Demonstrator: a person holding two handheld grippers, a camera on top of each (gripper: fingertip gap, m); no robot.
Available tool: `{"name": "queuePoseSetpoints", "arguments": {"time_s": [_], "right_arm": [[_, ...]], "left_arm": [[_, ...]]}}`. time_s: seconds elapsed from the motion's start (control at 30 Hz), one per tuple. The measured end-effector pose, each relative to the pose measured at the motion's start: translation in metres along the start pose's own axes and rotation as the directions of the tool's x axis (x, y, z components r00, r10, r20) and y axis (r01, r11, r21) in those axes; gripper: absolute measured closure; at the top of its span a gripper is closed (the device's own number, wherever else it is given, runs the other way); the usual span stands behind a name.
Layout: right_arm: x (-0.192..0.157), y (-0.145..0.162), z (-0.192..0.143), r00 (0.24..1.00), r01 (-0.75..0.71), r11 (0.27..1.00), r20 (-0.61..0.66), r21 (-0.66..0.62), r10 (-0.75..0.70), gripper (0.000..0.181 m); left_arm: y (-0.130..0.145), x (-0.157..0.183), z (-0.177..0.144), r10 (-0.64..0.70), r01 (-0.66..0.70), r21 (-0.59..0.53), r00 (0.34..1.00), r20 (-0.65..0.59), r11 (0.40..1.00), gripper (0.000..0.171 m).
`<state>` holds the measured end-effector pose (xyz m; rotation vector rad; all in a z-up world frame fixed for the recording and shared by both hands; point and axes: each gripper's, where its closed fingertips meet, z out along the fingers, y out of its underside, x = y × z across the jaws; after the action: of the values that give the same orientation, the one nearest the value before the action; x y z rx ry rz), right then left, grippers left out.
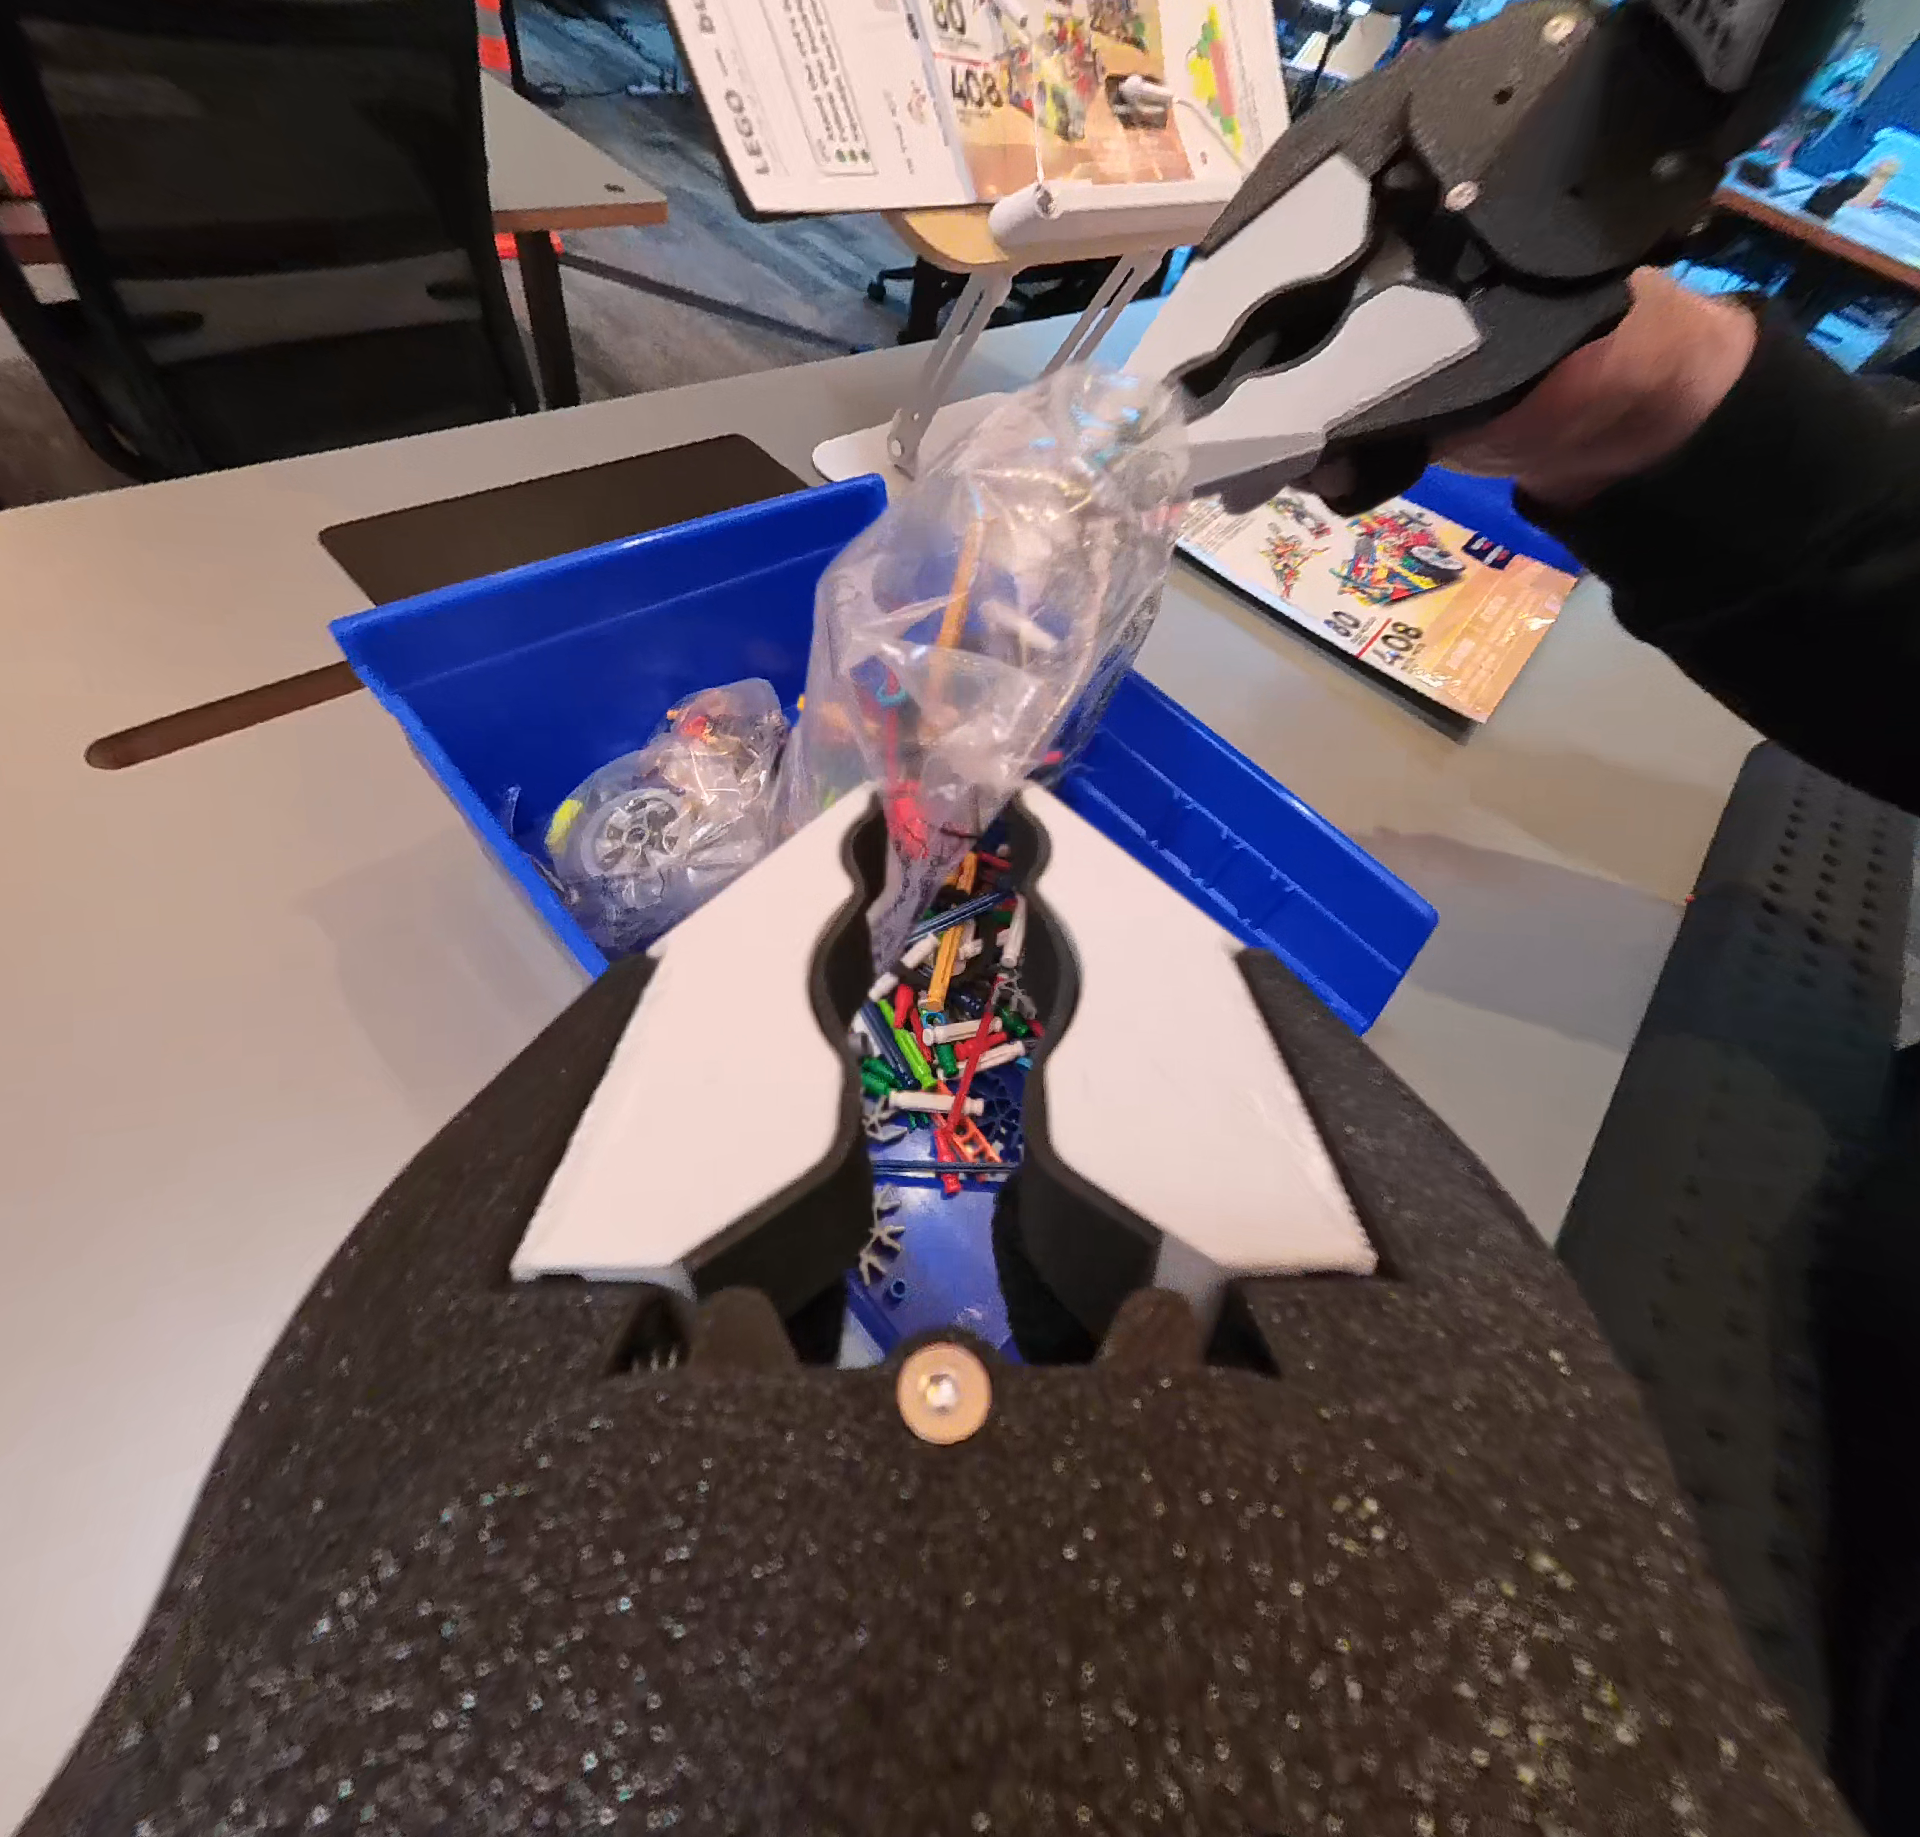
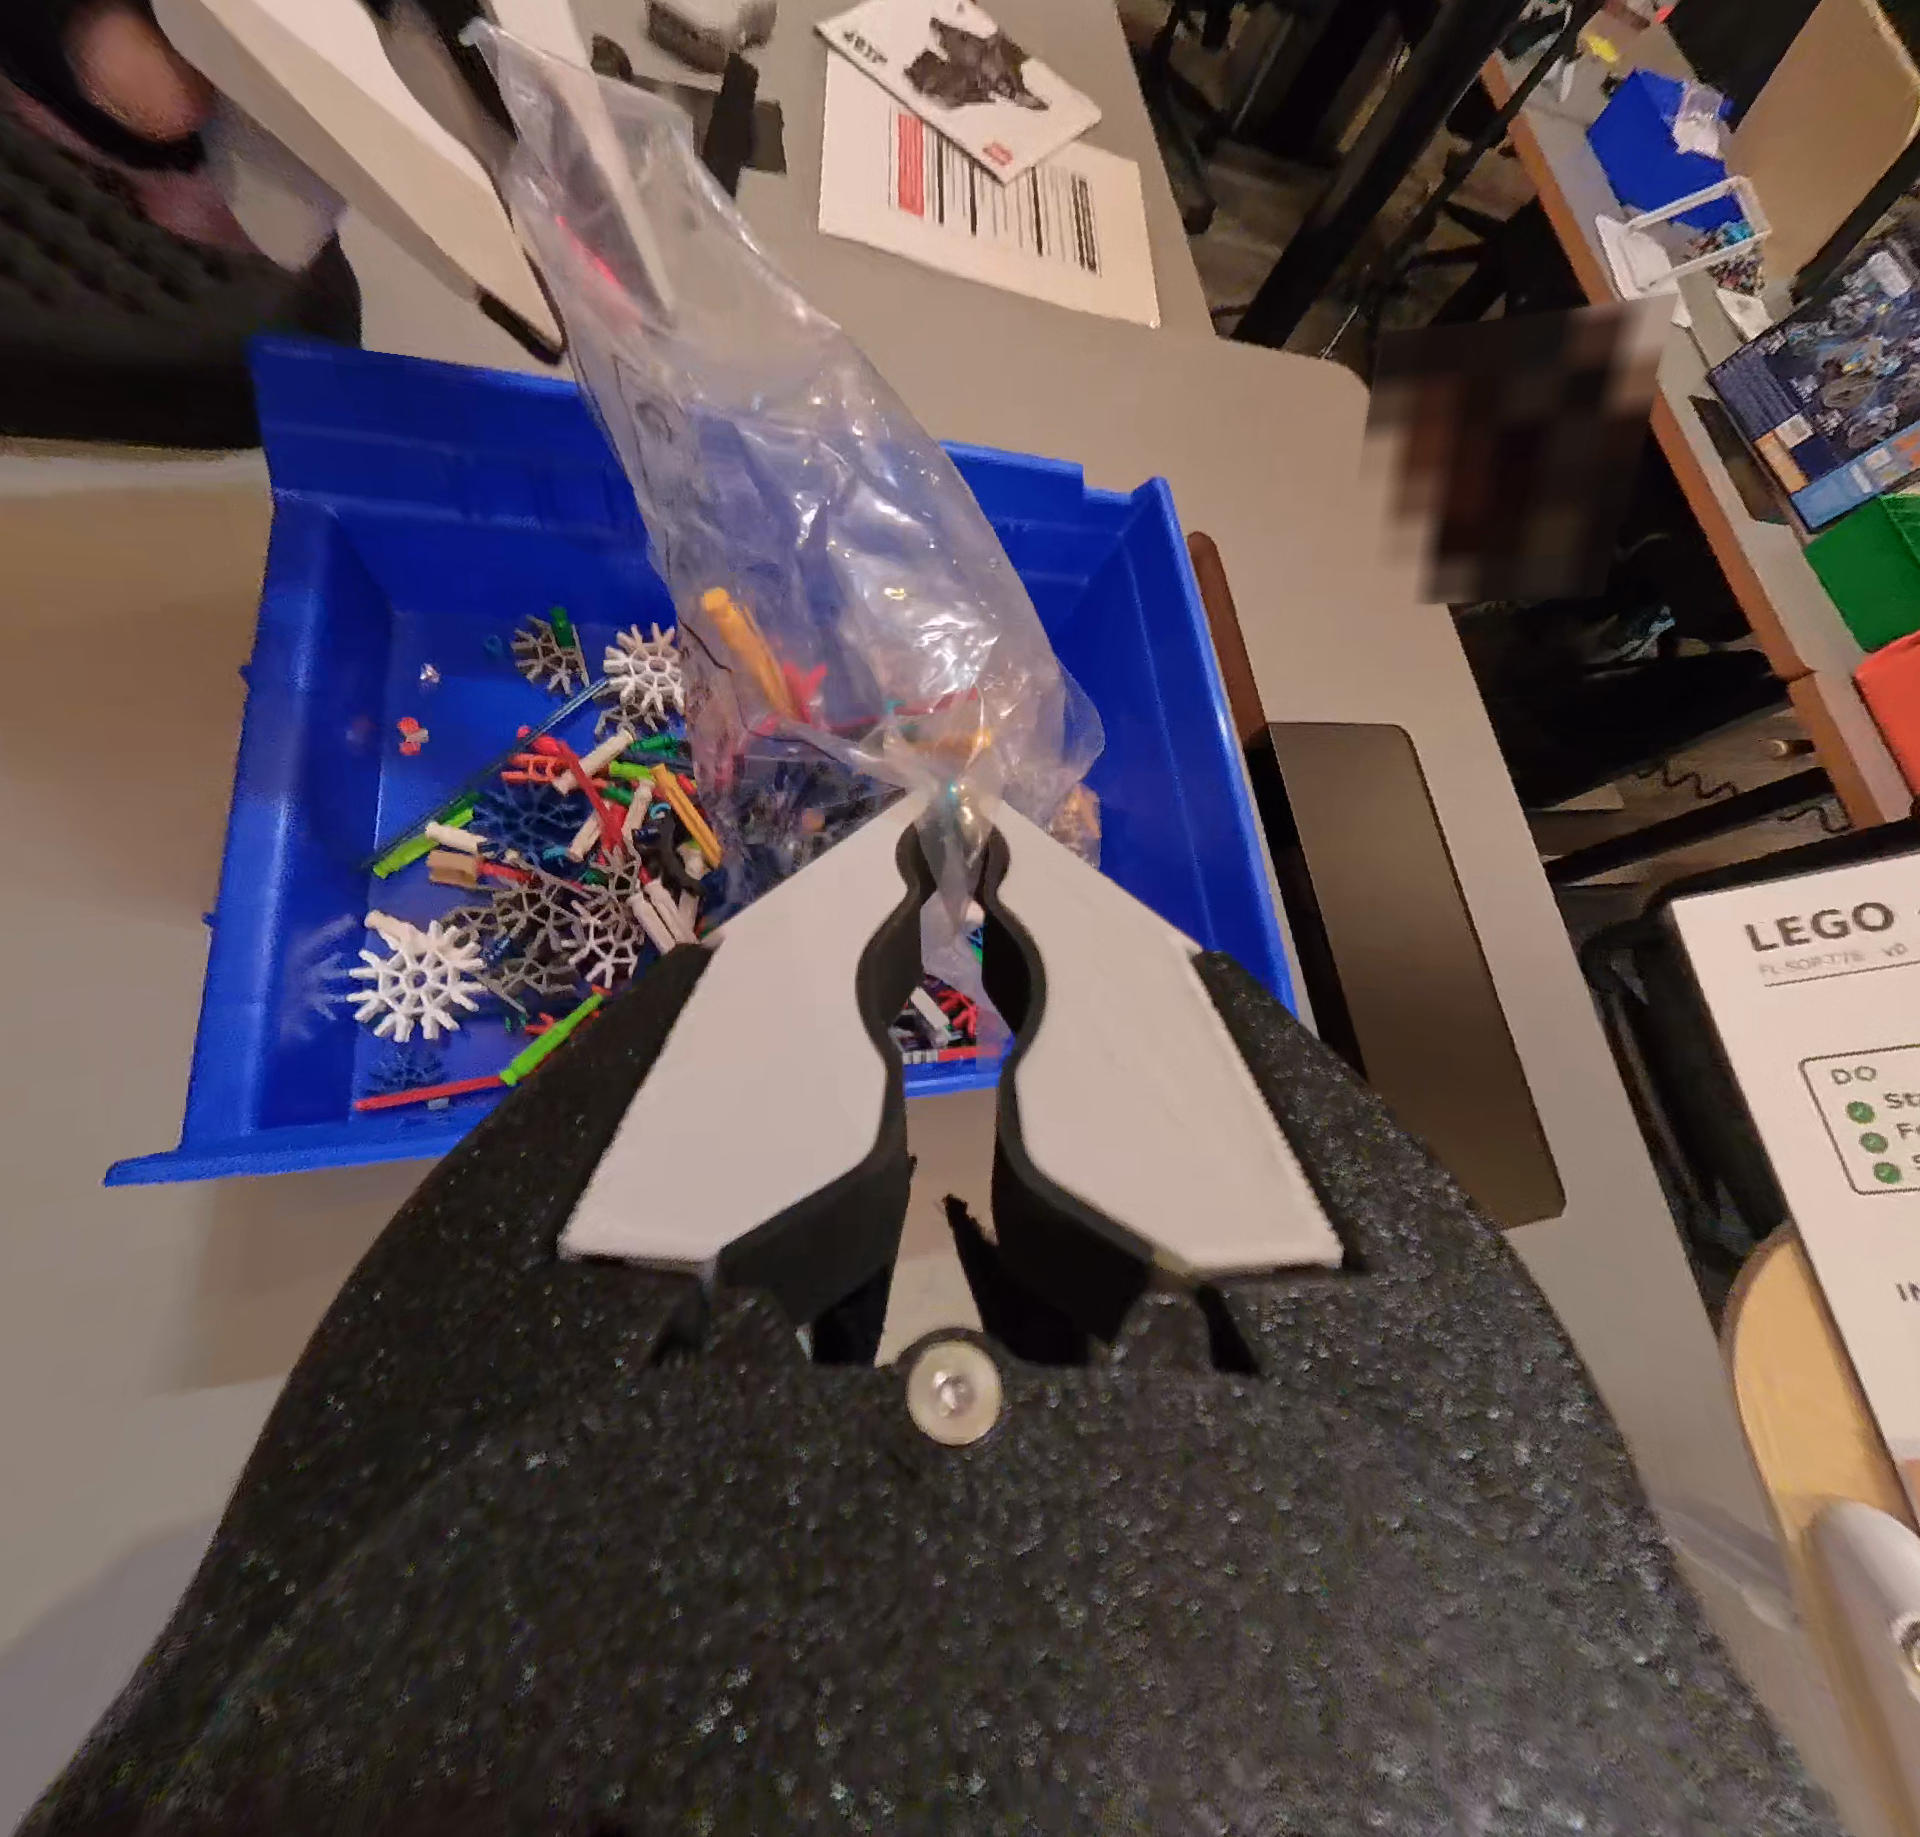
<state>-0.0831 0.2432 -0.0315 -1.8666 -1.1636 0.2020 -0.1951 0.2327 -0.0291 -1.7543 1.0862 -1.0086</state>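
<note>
Both grippers hold one clear plastic bag (image 1: 987, 592) (image 2: 810, 520) stretched in the air above a blue bin (image 1: 623, 644) (image 2: 312, 582). My left gripper (image 1: 948, 802) is shut on the bag's lower end; it also shows in the right wrist view (image 2: 551, 291), top left and blurred. My right gripper (image 2: 951, 813) is shut on the bag's other end; it also shows in the left wrist view (image 1: 1169, 426), upper right, with a person's hand behind it. A few coloured rods remain in the bag. Many loose coloured rods and snowflake-shaped connectors (image 1: 945, 1039) (image 2: 561, 852) lie in the bin.
A second sealed bag with a grey wheel (image 1: 675, 811) lies in the bin's far end. A stand with an instruction sheet (image 1: 966, 52) (image 2: 1818, 1060) stands behind the bin, with a booklet (image 1: 1382, 592) beside it. Papers (image 2: 987, 156) lie farther off. A black chair (image 1: 239, 177) stands beyond the table. There is about 12 cm between the tips of the two grippers.
</note>
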Motion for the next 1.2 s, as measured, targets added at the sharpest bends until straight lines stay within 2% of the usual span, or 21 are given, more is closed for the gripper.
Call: {"name": "queuePoseSetpoints", "arguments": {"time_s": [0.07,0.17,0.23,0.33,0.4,0.47,0.5,0.6,0.67,0.7,0.77,0.8,0.87,0.93,0.97,1.07,1.13,1.17,1.2], "right_arm": [[0.001,0.002,0.0,1.0,0.004,1.0,-0.004,-0.006,-0.004,0.181],[0.003,-0.018,-0.016,1.0,-0.009,0.997,-0.025,0.079,0.011,0.181],[0.001,-0.017,-0.015,1.0,-0.01,0.998,-0.007,0.061,0.011,0.181],[0.003,-0.017,-0.013,0.999,0.017,0.998,-0.04,0.054,-0.015,0.181],[0.002,-0.026,-0.016,0.999,0.013,0.995,-0.051,0.095,-0.009,0.181],[0.001,-0.01,-0.006,0.999,0.016,1.0,-0.04,0.021,-0.015,0.181],[0.003,-0.005,-0.005,0.997,0.045,0.999,-0.064,-0.006,-0.045,0.181],[0.0,-0.019,-0.012,0.998,0.021,0.998,-0.064,0.064,-0.017,0.181],[0.004,-0.002,-0.004,0.997,0.039,0.999,-0.073,-0.022,-0.04,0.181],[0.004,-0.004,-0.005,0.995,0.048,0.999,-0.082,-0.007,-0.049,0.181],[-0.001,-0.02,-0.012,0.998,0.029,0.997,-0.063,0.067,-0.024,0.181],[-0.001,-0.017,-0.009,0.998,0.031,0.999,-0.054,0.042,-0.029,0.181],[0.003,-0.006,-0.003,0.996,0.052,0.999,-0.071,-0.011,-0.052,0.181],[0.004,-0.029,-0.016,0.996,0.032,0.992,-0.09,0.121,-0.021,0.181],[0.004,-0.033,-0.018,0.997,0.014,0.99,-0.081,0.144,-0.003,0.181],[0.006,-0.004,-0.004,0.995,0.057,0.998,-0.086,-0.009,-0.058,0.181],[0.001,-0.023,-0.014,0.997,0.034,0.994,-0.075,0.107,-0.026,0.181],[0.0,-0.024,-0.015,0.998,0.012,0.993,-0.06,0.119,-0.005,0.181],[0.0,-0.015,-0.01,0.999,0.012,0.997,-0.052,0.07,-0.008,0.181]], "left_arm": [[-0.004,0.0,-0.004,0.024,-0.024,0.013,1.0,0.006,1.0,0.16],[-0.017,0.004,-0.009,0.028,-0.028,0.049,1.0,-0.003,0.998,0.16],[-0.025,0.004,-0.012,0.033,-0.033,0.069,0.999,0.011,0.997,0.148],[-0.015,-0.001,-0.007,0.012,-0.012,0.013,1.0,0.004,1.0,0.13],[-0.012,0.0,-0.007,0.016,-0.016,0.01,1.0,0.012,1.0,0.137],[-0.006,0.0,-0.005,0.024,-0.024,-0.014,1.0,0.014,1.0,0.15],[-0.004,-0.001,-0.005,0.027,-0.027,-0.013,0.999,0.025,1.0,0.152],[-0.016,-0.003,-0.013,0.01,-0.013,0.045,0.999,0.053,0.999,0.14],[-0.017,-0.007,-0.016,0.019,-0.022,0.052,0.997,0.072,0.998,0.151],[-0.02,-0.008,-0.018,0.026,-0.032,0.069,0.996,0.088,0.997,0.152],[-0.025,0.001,-0.021,0.054,-0.06,0.086,0.996,0.069,0.995,0.165],[-0.022,-0.001,-0.02,0.071,-0.076,0.058,0.993,0.095,0.995,0.167],[-0.016,-0.005,-0.015,0.057,-0.06,0.03,0.994,0.096,0.998,0.167],[-0.027,-0.002,-0.017,0.058,-0.067,0.085,0.993,0.108,0.994,0.164],[-0.031,0.0,-0.018,0.07,-0.082,0.095,0.991,0.114,0.992,0.164],[-0.02,-0.001,-0.011,0.103,-0.108,0.046,0.988,0.112,0.993,0.168],[-0.028,0.003,-0.014,0.083,-0.094,0.098,0.991,0.106,0.991,0.169],[-0.027,0.0,-0.014,0.075,-0.086,0.098,0.991,0.112,0.991,0.168],[-0.025,-0.002,-0.014,0.082,-0.093,0.091,0.989,0.121,0.991,0.168]]}}
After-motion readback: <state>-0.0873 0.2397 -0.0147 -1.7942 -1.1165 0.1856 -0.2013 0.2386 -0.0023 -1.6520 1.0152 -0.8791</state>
